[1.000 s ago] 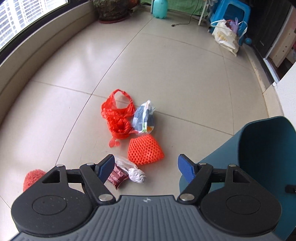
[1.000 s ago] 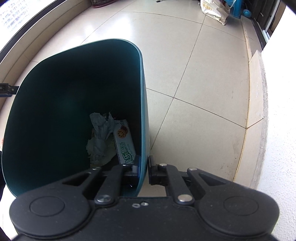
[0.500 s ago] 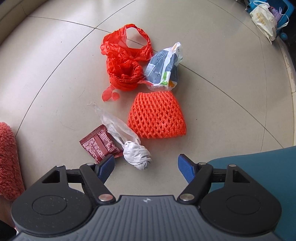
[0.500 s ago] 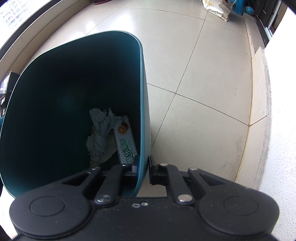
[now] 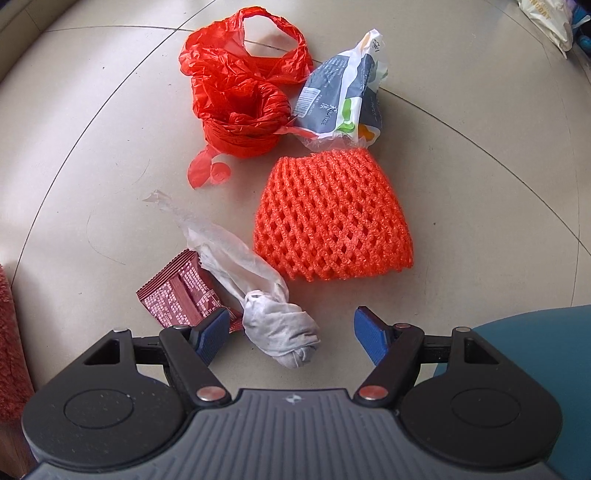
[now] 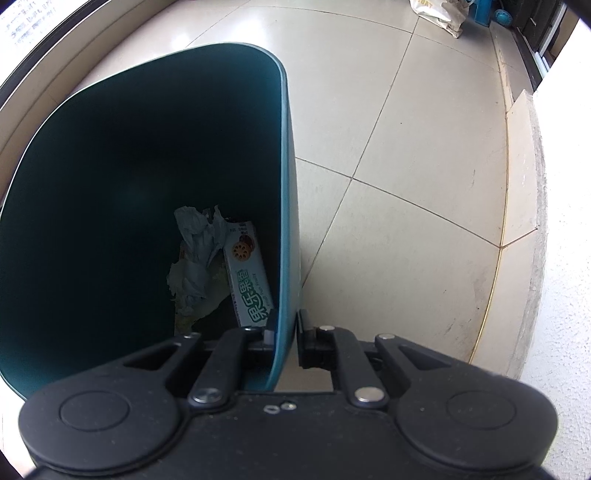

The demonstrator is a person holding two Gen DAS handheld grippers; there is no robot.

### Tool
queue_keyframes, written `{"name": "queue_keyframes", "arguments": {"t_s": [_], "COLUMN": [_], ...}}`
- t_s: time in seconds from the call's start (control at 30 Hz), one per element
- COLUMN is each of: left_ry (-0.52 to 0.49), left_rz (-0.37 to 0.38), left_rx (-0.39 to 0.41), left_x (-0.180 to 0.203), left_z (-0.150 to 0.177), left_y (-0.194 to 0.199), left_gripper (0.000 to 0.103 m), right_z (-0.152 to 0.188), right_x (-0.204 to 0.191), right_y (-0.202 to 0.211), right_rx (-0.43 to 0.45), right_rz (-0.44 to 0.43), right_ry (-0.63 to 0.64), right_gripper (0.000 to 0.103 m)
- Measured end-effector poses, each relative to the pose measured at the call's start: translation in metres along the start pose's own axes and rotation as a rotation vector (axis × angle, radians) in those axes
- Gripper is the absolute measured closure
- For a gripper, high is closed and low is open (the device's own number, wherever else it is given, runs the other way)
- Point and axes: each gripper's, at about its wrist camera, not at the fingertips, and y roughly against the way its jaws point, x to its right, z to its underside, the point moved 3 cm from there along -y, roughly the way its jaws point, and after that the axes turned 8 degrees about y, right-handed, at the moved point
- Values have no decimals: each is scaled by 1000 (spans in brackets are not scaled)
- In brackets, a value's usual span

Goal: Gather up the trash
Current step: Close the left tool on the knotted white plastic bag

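Note:
My left gripper (image 5: 291, 338) is open, low over the floor, with a knotted white plastic bag (image 5: 280, 326) between its blue pads. A dark red wrapper (image 5: 177, 297) lies by the left pad. Beyond lie an orange foam net (image 5: 332, 218), a red plastic bag (image 5: 243, 96) and a grey-white snack packet (image 5: 343, 99). My right gripper (image 6: 286, 334) is shut on the right wall of the teal trash bin (image 6: 286, 184). Inside the bin lie crumpled paper (image 6: 197, 254) and a white snack box (image 6: 249, 273).
The bin's teal edge (image 5: 546, 343) shows at the lower right of the left wrist view. A red fuzzy thing (image 5: 11, 350) lies at the left edge. A white shopping bag (image 6: 439, 14) stands far back. A raised stone ledge (image 6: 532, 221) runs along the right.
My left gripper has come down and forward toward the trash pile, bringing the white bag between its open pads. The right gripper keeps its hold on the bin, which shifted slightly.

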Motion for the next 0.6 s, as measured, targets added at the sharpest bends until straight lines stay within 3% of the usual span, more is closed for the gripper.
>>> {"name": "queue_keyframes", "arguments": {"t_s": [0.03,0.1,0.17,0.27,0.43,0.6], "left_ry": [-5,-16,-26,-41,-72,-63], "left_rz": [-1,-5,-25,-47,-74,-53], "left_rx": [1,-4,1,4,27,29], "left_x": [0,1,0,-1,-3,-11], "left_z": [0,1,3,3,6,7], "left_y": [0,-1,-2,-2,3,19], "left_gripper": [33,49,53,68,74,76], "right_z": [-1,-2,-2,-3,-2,-3], "right_x": [-1,-1,-1,-1,-2,-4], "right_y": [1,1,2,2,1,3], "right_rx": [-2,-3,-3,-2,-1,2], "right_rz": [1,5,7,6,9,13], "right_ry": [0,3,3,4,10,14], "right_gripper": [95,95,96,96,96,96]}}
